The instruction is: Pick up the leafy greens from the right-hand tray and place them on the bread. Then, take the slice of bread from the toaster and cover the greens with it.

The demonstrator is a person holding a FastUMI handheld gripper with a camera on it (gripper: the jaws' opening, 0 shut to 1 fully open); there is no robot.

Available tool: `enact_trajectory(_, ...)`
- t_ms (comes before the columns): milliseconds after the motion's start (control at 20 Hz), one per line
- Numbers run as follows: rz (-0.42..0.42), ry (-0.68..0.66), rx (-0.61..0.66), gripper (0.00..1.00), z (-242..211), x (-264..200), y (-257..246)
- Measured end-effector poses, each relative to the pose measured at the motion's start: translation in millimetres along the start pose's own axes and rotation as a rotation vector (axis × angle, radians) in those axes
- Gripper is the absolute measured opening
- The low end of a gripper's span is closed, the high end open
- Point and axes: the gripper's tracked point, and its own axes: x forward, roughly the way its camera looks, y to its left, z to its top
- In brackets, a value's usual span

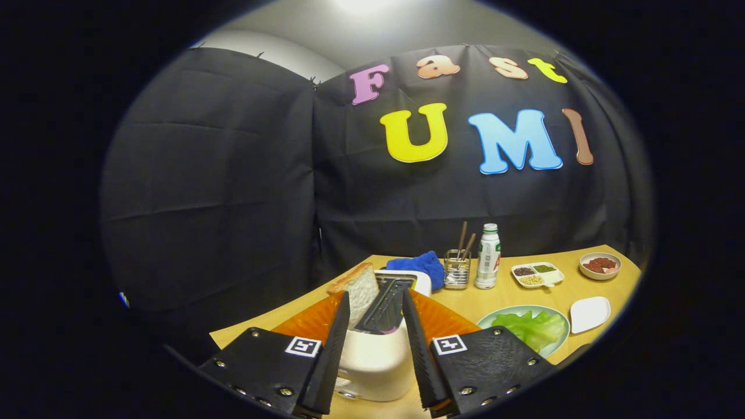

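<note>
1. The gripper hangs over the near end of the wooden table; its two fingers stand apart, spread about as wide as the toaster's top, and clasp nothing.
2. The toaster, pale with a dark slot on top, sits directly between and below the fingers; their tips flank the slot's near half without touching it.
3. A slice of bread stands up at the toaster's far left side, just beyond the left fingertip; whether it sits in a slot or leans beside the toaster is hard to tell from here.
4. An orange tray lies under and around the toaster, showing on both sides of the fingers.
5. The leafy greens lie on a pale green plate to the right of the right finger, well clear of it.
6. Further back stand a blue cloth, a wire holder with chopsticks, a white bottle, a divided dish, a small bowl; a white dish lies beside the plate.
</note>
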Motion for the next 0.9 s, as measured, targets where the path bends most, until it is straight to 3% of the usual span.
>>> enact_trajectory(350, -0.023, 0.028, -0.071, 0.56, -10.2, 36.1, 32.2)
enact_trajectory(550, -0.077, 0.063, -0.065, 0.56, -17.1, 54.9, 25.5)
enact_trajectory(650, -0.162, 0.096, -0.092, 0.17, -28.0, 60.2, 11.1)
enact_trajectory(750, -0.184, 0.113, -0.066, 0.22, -32.0, 62.5, 6.8)
enact_trajectory(800, -0.177, 0.111, -0.044, 0.06, -29.5, 61.5, 7.9)
enact_trajectory(900, -0.161, 0.114, -0.028, 0.06, -30.4, 62.0, 7.4)
